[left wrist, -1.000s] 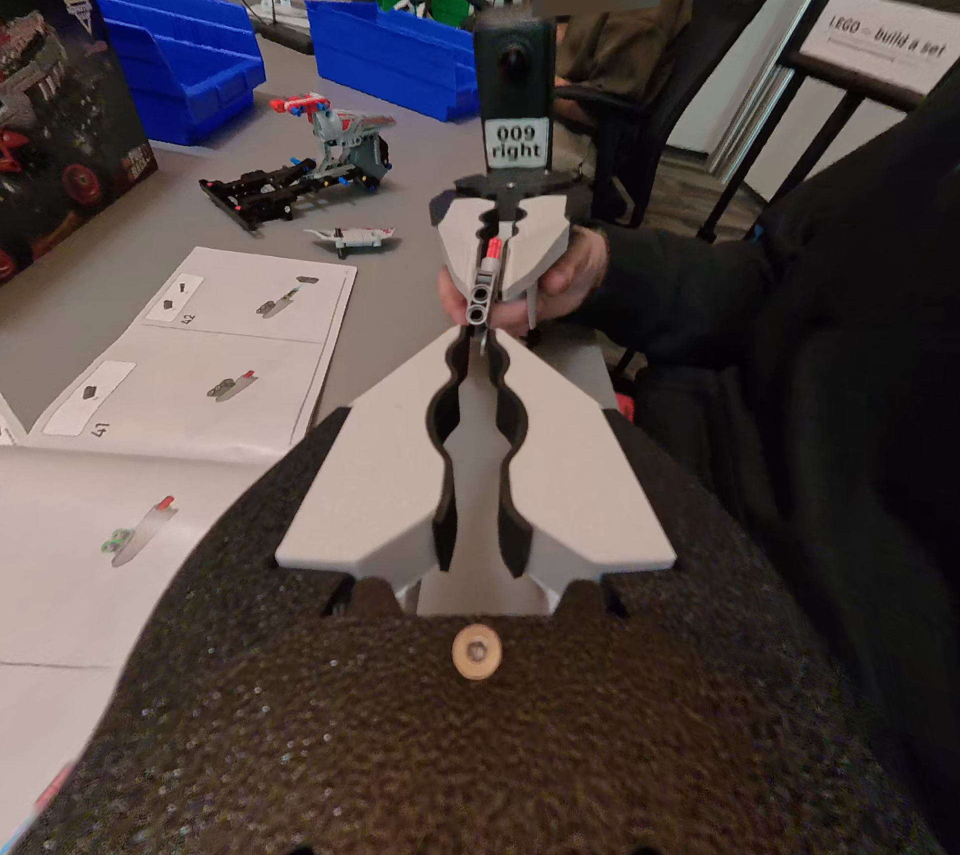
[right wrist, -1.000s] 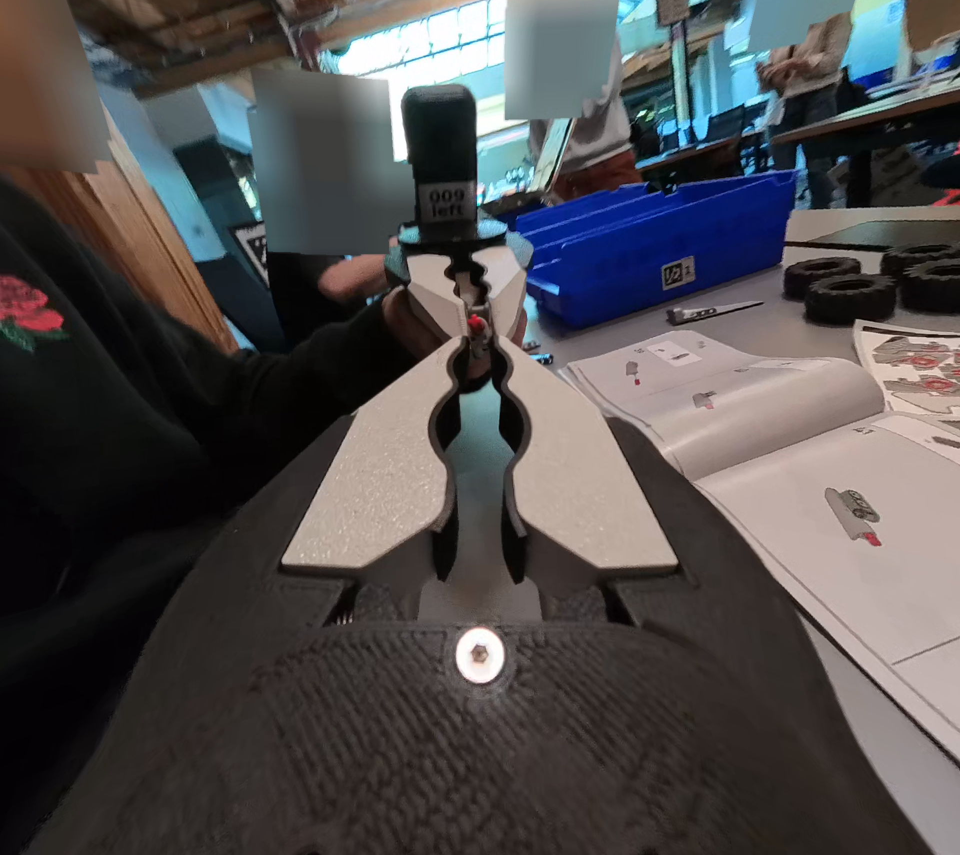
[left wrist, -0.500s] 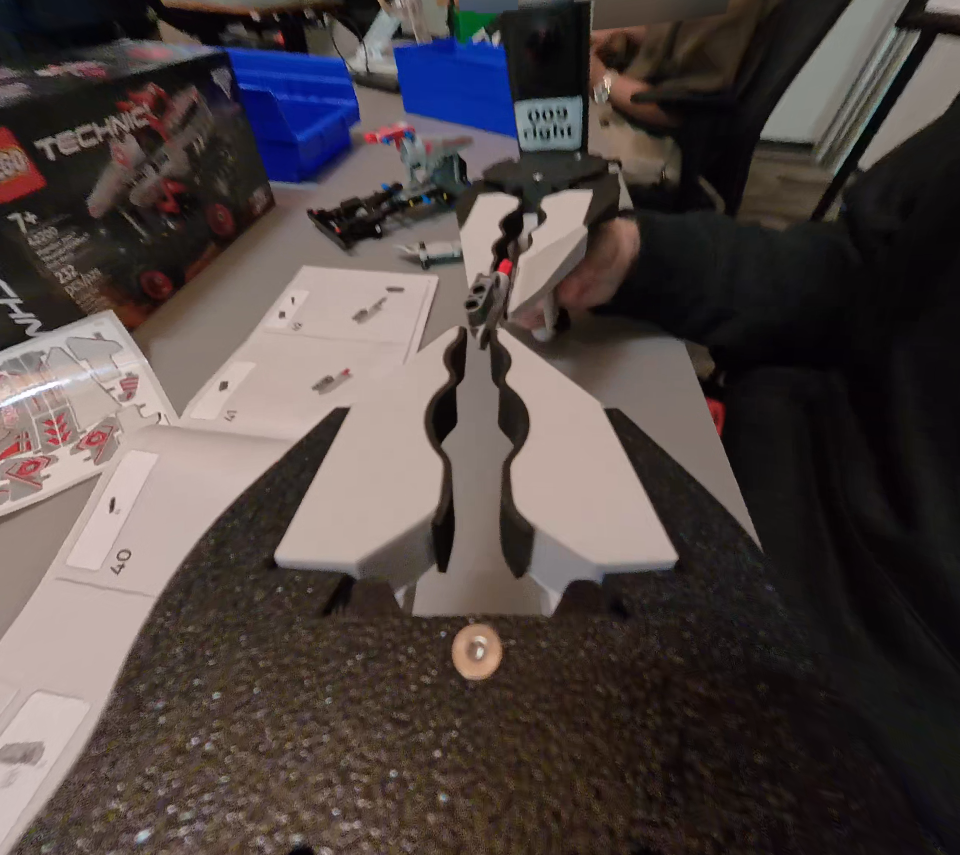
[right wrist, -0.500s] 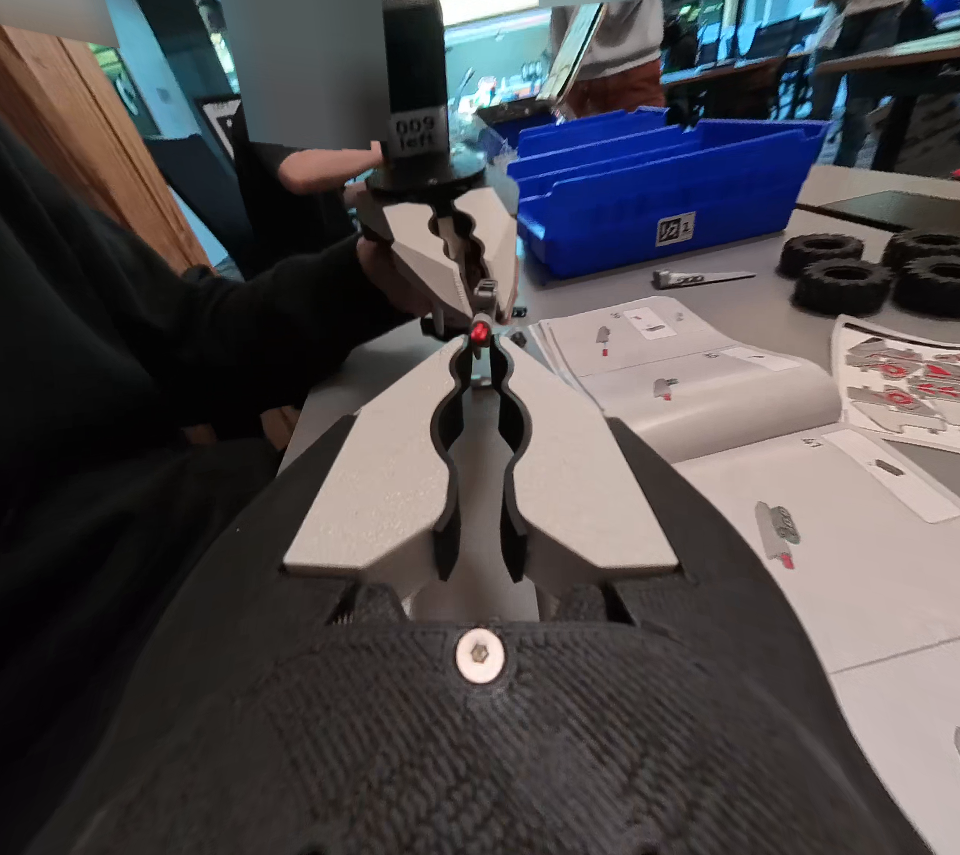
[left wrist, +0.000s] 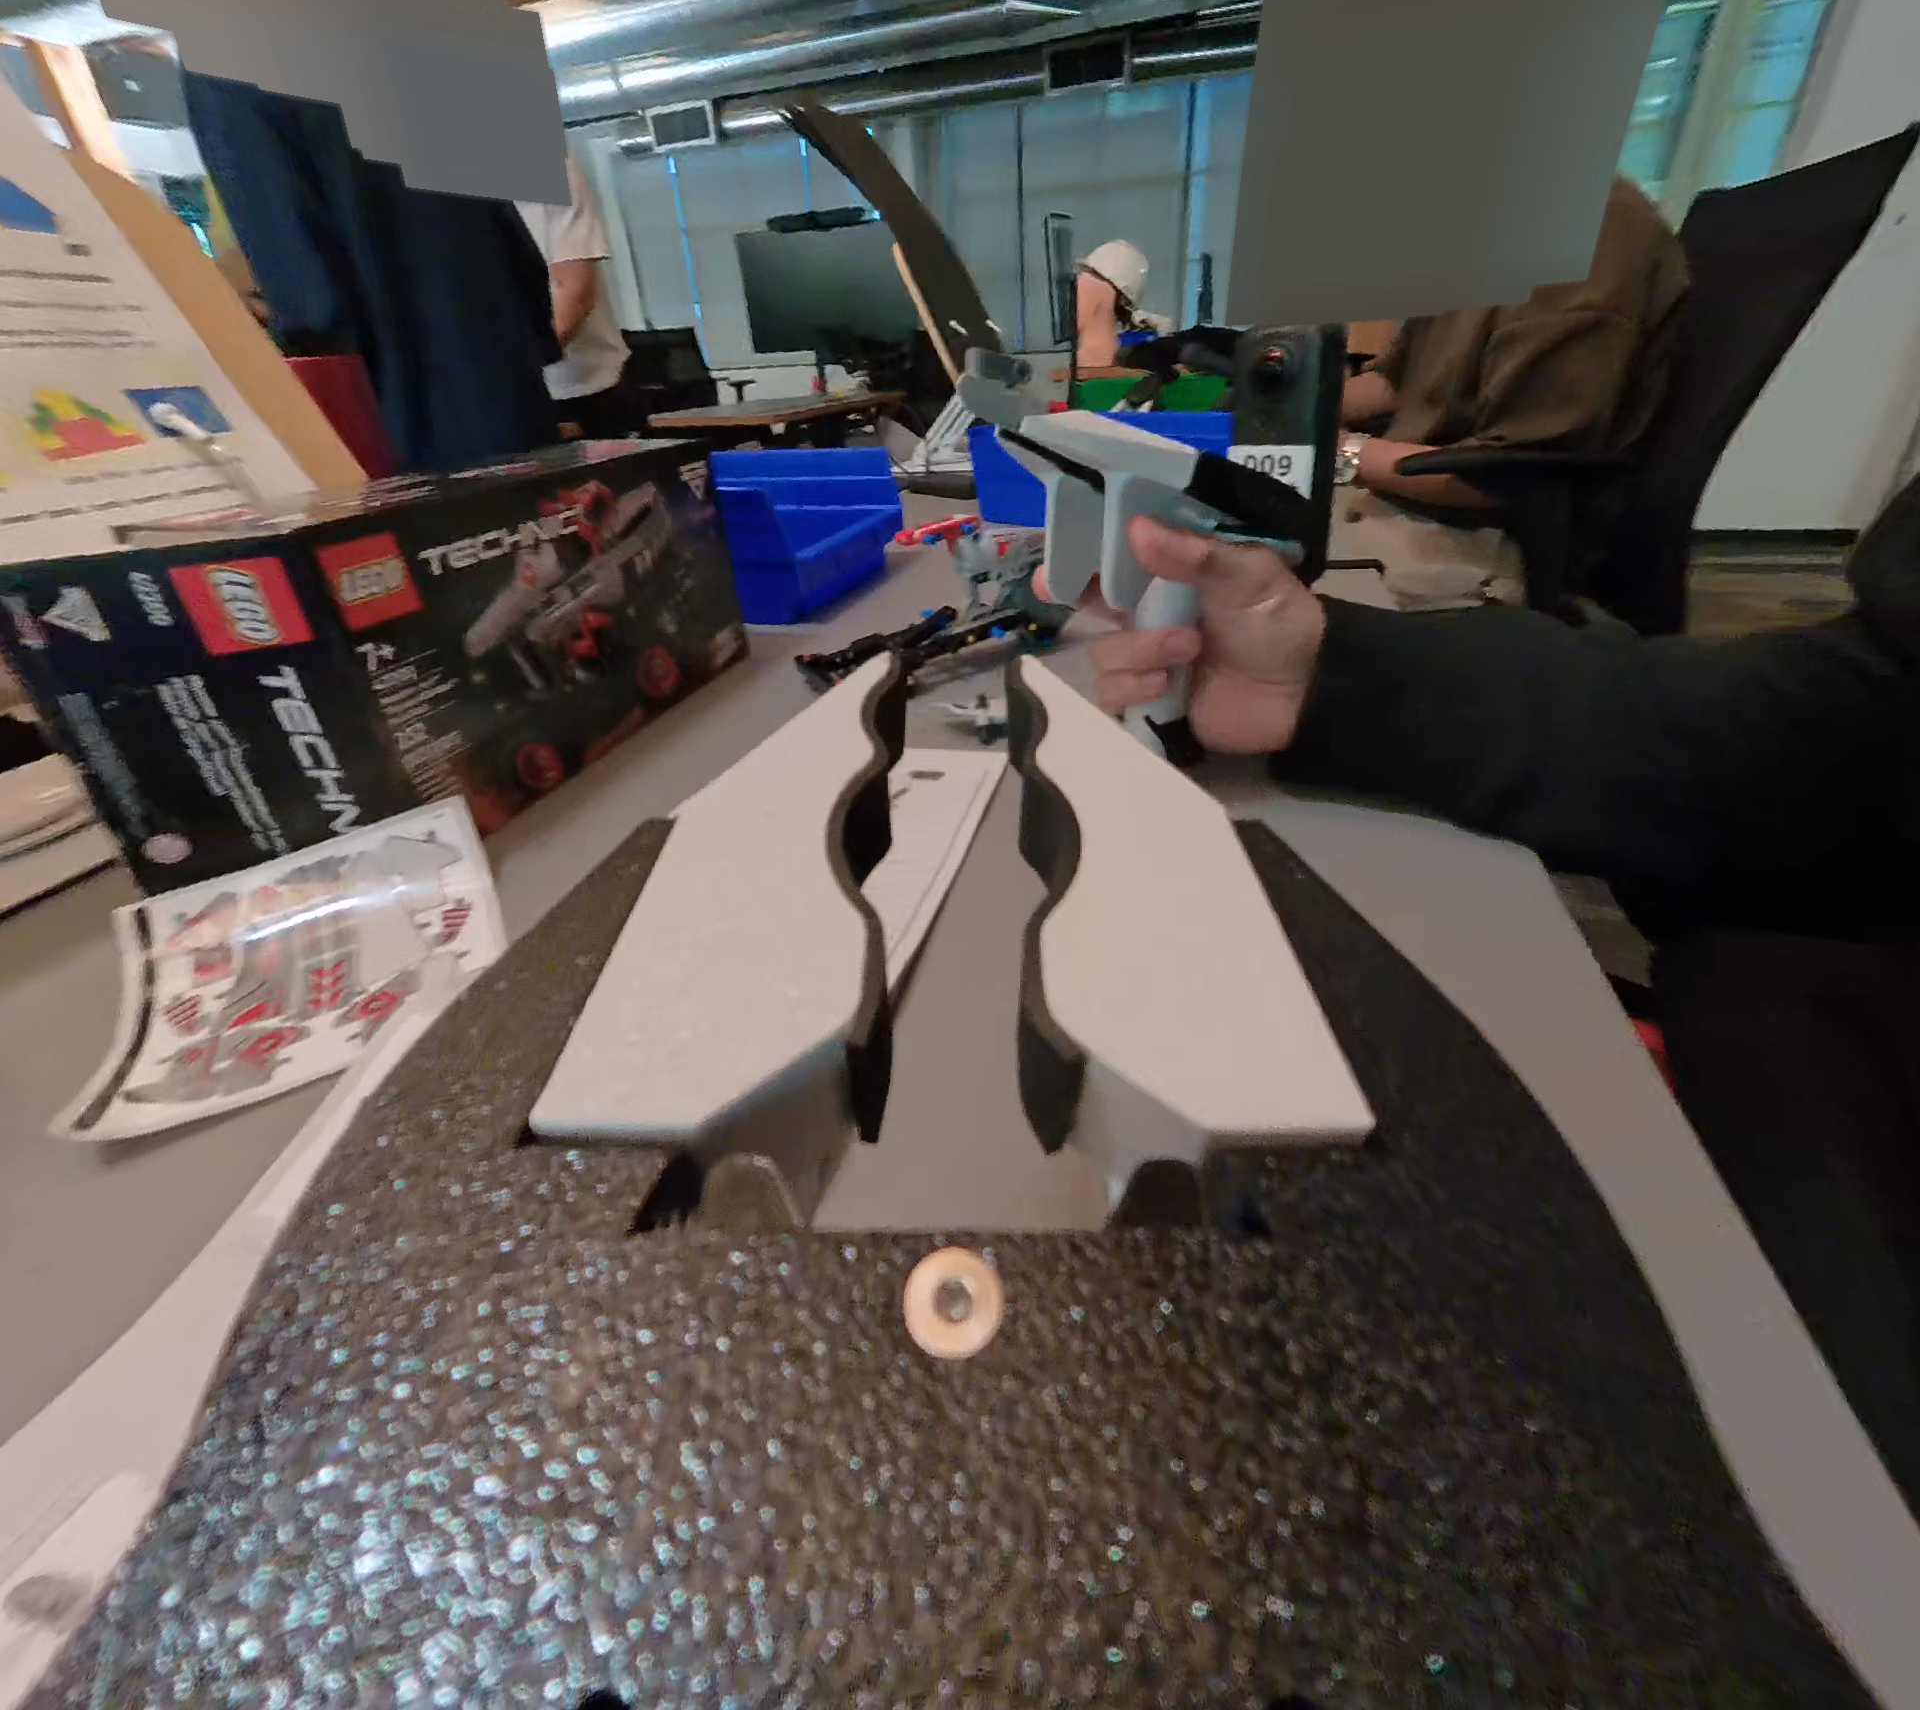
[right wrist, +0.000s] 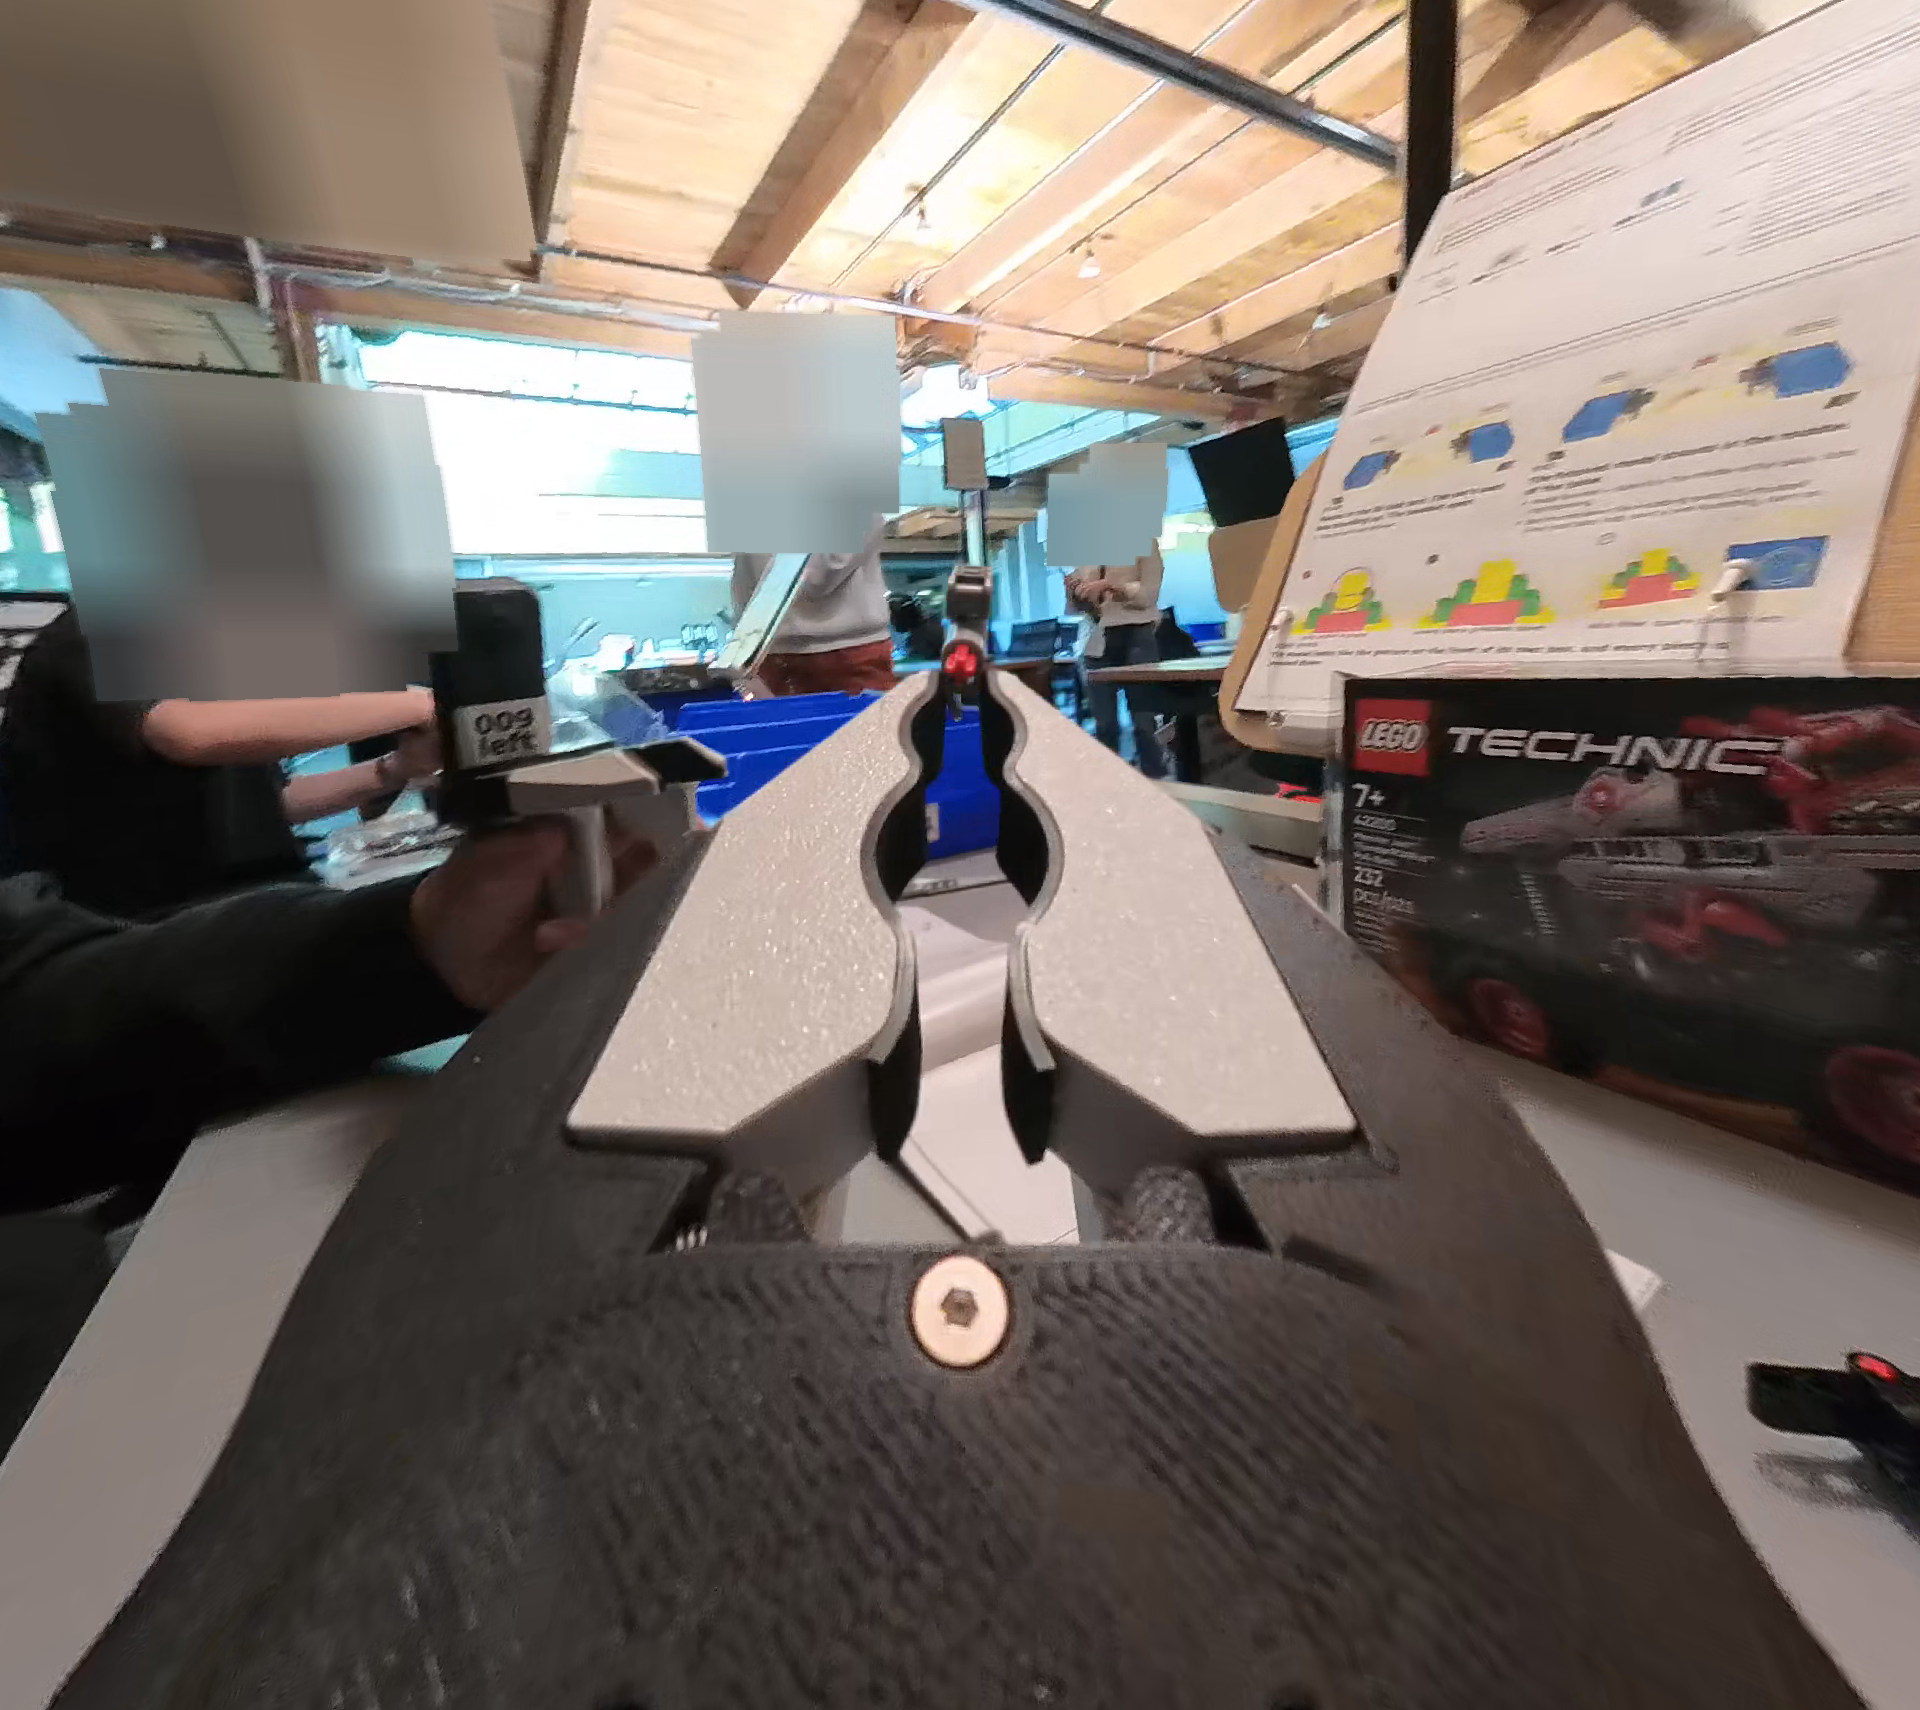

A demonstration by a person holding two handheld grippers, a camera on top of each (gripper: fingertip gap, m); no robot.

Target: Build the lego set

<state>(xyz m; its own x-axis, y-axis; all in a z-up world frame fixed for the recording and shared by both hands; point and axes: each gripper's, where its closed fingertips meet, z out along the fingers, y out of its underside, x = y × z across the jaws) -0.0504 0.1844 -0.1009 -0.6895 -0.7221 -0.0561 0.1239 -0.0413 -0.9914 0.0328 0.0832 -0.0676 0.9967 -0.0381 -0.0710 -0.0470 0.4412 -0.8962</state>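
L gripper, grey two-finger claw w/ black wavy pads (left wrist: 956, 673): jaws apart w/ a clear gap, nothing in it. It hovers over the grey table (left wrist: 623, 813), aimed toward the partly built black lego chassis (left wrist: 930, 634).

R gripper, same build (right wrist: 958, 689): tips pinched nearly together on a small grey lego piece w/ red pin (right wrist: 964, 621). The piece sticks up past the tips, held in the air above the table, well apart from the chassis.

Risks, as I judge them:
- Grip is only at the very tips, on the piece's lower end. A knock or a twist could pivot it or pop it out, and a part that small is easy to lose among the papers.
- L claw is empty, so nothing braces the chassis. Pushing the piece on one-handed would prob. slide the chassis instead of seating the pin.
- Can't tell the piece's orientation vs. its socket from here. Misalignment means a jam or a half-seated pin.
- White instruction booklet (left wrist: 935, 819) and clear sticker sheet w/ red-grey decals (left wrist: 281, 964) lie right under the work zone and could get dragged.

Writing: the black cardboard set box (left wrist: 395, 652) carries a red-square brand logo, a product line name, an age mark and small print. A white poster board w/ coloured brick diagrams (right wrist: 1610, 465) has text too blurred to make out. Each gripper's camera post bears a small white tag (right wrist: 504, 730).
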